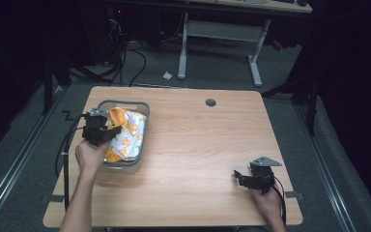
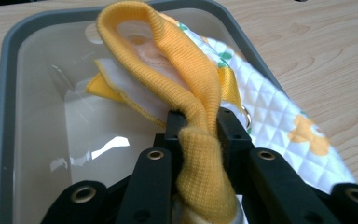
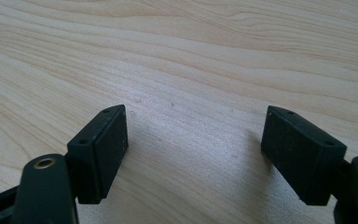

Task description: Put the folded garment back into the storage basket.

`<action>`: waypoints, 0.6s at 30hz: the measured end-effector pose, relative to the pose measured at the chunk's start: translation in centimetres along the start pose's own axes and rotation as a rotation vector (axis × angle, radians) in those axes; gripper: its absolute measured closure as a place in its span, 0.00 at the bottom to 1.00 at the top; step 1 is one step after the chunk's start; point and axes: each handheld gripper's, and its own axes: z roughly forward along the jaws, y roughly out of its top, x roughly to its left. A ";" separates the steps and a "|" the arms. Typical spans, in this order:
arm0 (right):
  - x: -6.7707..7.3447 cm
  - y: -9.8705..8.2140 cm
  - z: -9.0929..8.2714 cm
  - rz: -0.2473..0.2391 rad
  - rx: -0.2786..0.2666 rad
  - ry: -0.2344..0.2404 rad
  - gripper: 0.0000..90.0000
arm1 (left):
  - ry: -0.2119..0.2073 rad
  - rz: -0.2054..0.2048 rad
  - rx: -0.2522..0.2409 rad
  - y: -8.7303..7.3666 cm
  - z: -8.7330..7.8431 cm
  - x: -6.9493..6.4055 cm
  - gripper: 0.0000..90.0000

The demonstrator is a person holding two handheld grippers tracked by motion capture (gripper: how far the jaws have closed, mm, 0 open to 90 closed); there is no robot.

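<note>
While clamped tight on the yellow ribbed band (image 2: 193, 98) of the quilted cloth item (image 1: 125, 135), left gripper (image 1: 107, 131) over the near end of the grey bin (image 1: 125, 103). Cloth mostly inside, white quilted part with orange print draped over the bin's right rim toward the table (image 1: 198, 145). Judged nearly placed: left to do, lower fully and release. Farther right, right gripper (image 3: 193, 154) idle near the table's front edge, jaws wide apart, nothing between.
</note>
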 end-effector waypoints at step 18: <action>0.0 0.0 0.0 0.000 0.000 0.000 0.26 | 0.098 -0.035 0.128 -1.1 2.1 0.4 0.74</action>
